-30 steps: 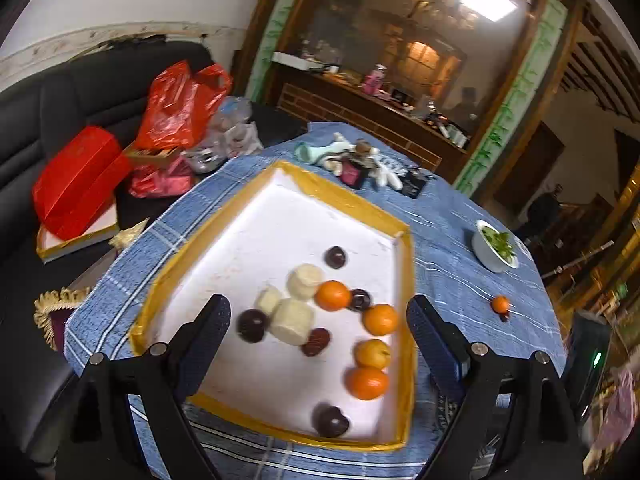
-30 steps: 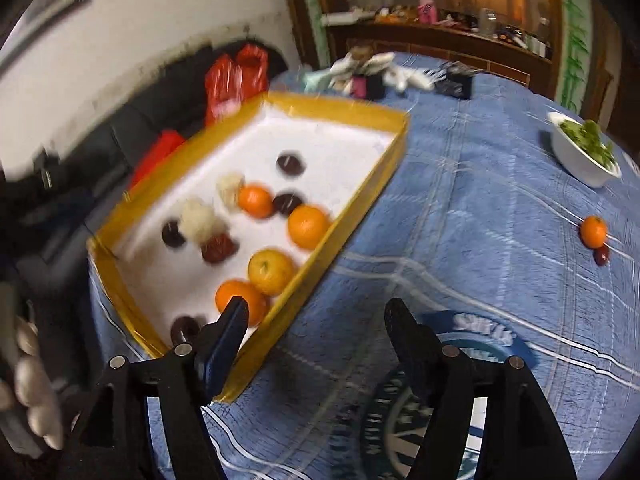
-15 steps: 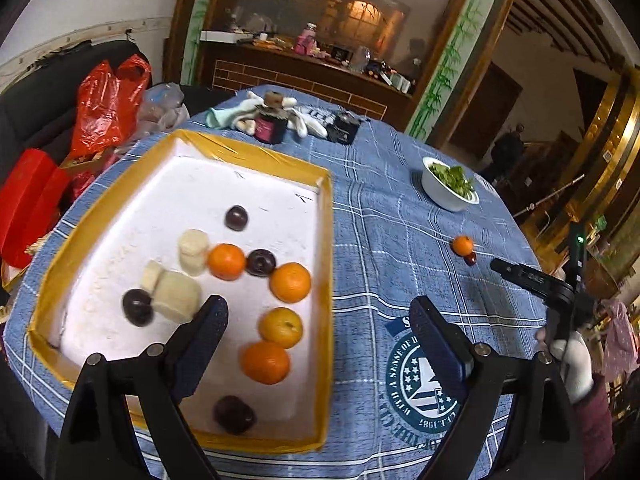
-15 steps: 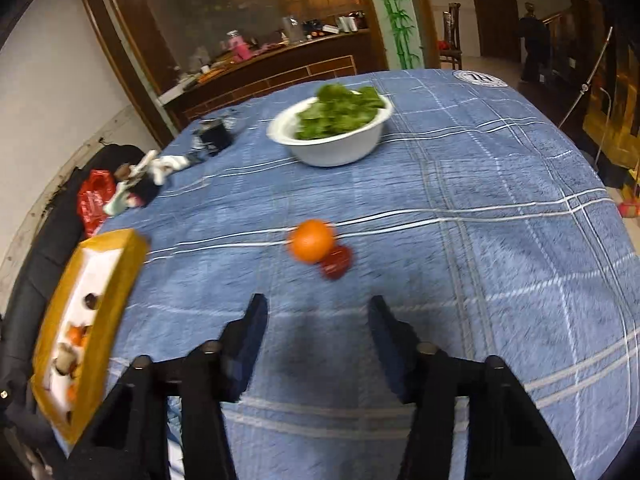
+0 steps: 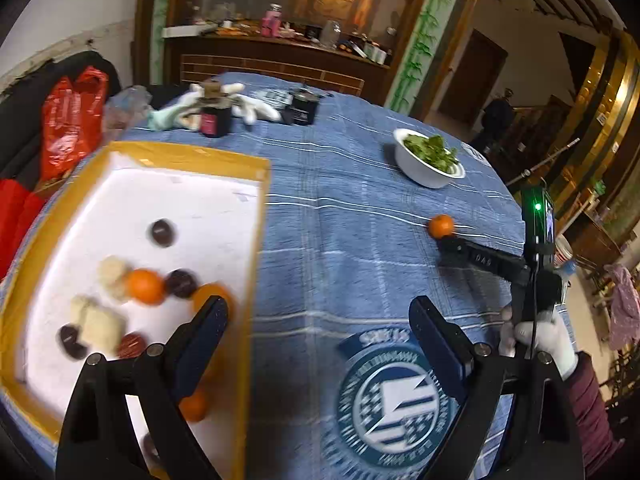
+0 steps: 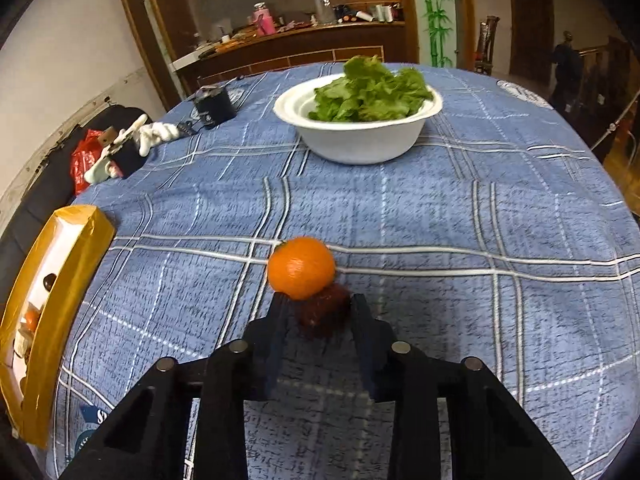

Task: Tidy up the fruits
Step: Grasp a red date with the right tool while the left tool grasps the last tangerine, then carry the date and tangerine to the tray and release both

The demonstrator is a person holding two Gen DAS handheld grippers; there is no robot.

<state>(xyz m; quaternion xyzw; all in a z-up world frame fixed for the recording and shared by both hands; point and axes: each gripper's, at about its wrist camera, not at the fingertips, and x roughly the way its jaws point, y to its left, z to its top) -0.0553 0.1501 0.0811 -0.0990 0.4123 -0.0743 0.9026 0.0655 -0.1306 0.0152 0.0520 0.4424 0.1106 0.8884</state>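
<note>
Left wrist view: the left gripper (image 5: 318, 320) hangs above the blue plaid tablecloth (image 5: 340, 216) with its jaws spread wide and nothing between them. Its left finger overlaps the right edge of the yellow-rimmed tray (image 5: 256, 220); its right finger sits over the round printed emblem (image 5: 390, 396) on the cloth. Inside the tray the fruit is blurred, but three oranges can be made out, one of them (image 5: 145, 286) clear of the finger and two partly hidden behind it. There are also about five dark round fruits, one (image 5: 162, 233) lying apart toward the far side, and about three pale chunks (image 5: 102, 326) near the left. Well apart to the right, a lone orange (image 5: 441, 226) lies on the cloth, with the right gripper's dark finger just beside it, held by a white-gloved hand (image 5: 544, 336). One white bowl of greens (image 5: 430, 160) stands farther back.

Right wrist view: the right gripper (image 6: 318, 306) is low over the cloth, its jaws narrowed to about the width of one dark red fruit (image 6: 324, 308) that sits between the fingertips. Whether the pads actually press on it cannot be told. The orange (image 6: 301, 266) touches that fruit on its far side, just ahead of the fingertips. The bowl of greens (image 6: 360, 140) stands beyond, and the tray (image 6: 60, 280) lies at the left edge.
</note>
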